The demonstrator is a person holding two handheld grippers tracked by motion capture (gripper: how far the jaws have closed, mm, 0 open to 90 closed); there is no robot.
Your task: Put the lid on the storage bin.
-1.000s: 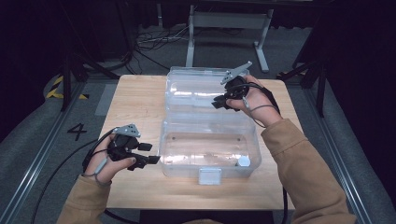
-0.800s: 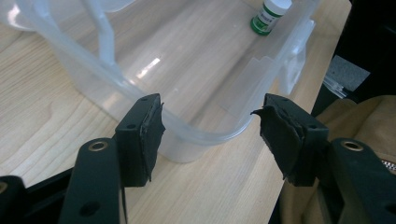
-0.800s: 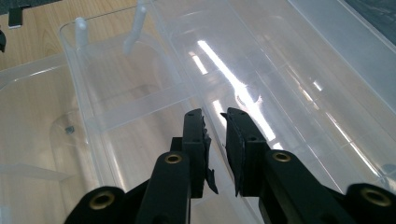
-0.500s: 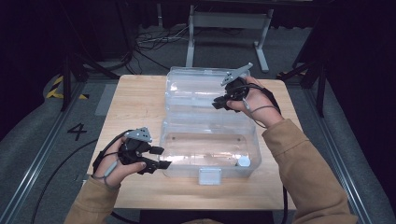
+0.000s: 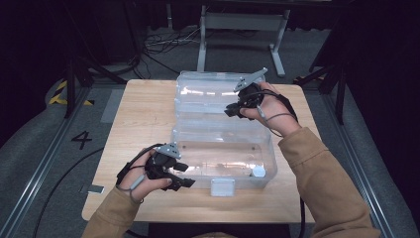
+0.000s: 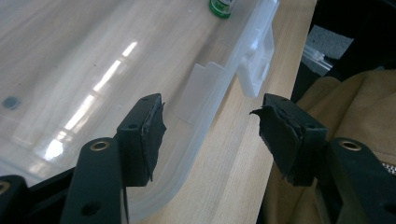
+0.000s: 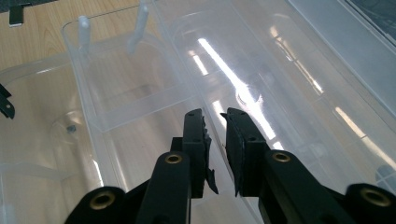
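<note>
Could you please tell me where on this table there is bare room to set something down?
The widest bare patch of table lies left of the clear box, beyond the left gripper. A narrow strip runs along the near edge. The right side is crowded by the right gripper and sleeve.

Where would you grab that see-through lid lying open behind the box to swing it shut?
Probably the lid by its far long edge, coming from above at the back: it lies flat, joined to the box along its near edge, so the far edge swings free.
</note>
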